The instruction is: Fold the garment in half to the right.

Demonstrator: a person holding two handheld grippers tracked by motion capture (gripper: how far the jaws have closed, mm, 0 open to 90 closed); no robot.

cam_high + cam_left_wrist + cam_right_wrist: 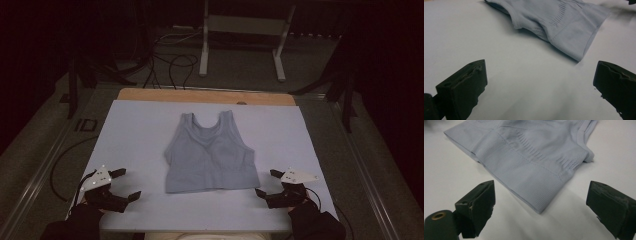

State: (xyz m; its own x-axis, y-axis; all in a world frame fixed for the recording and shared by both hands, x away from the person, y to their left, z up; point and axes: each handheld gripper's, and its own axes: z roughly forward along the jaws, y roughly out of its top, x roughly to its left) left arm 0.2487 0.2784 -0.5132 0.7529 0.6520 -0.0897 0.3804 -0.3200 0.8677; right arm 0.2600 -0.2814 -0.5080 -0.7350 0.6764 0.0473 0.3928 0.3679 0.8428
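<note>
A pale grey-blue crop top (210,155) lies flat in the middle of the white table cover (135,135), straps toward the far side. My left gripper (126,184) rests near the front left, jaws wide open and empty, a short way left of the hem. My right gripper (266,183) sits open and empty at the front right, close to the top's lower right corner. In the left gripper view the top (564,22) lies ahead, beyond the gripper (540,80). The right gripper view shows the ribbed hem corner (534,190) just ahead, between the jaws' line, untouched by the gripper (541,202).
A wooden table edge (205,95) borders the far side of the cover. Beyond it stand a white metal frame (240,35) and loose cables (170,65) on the floor. Bare cover surrounds the top on all sides.
</note>
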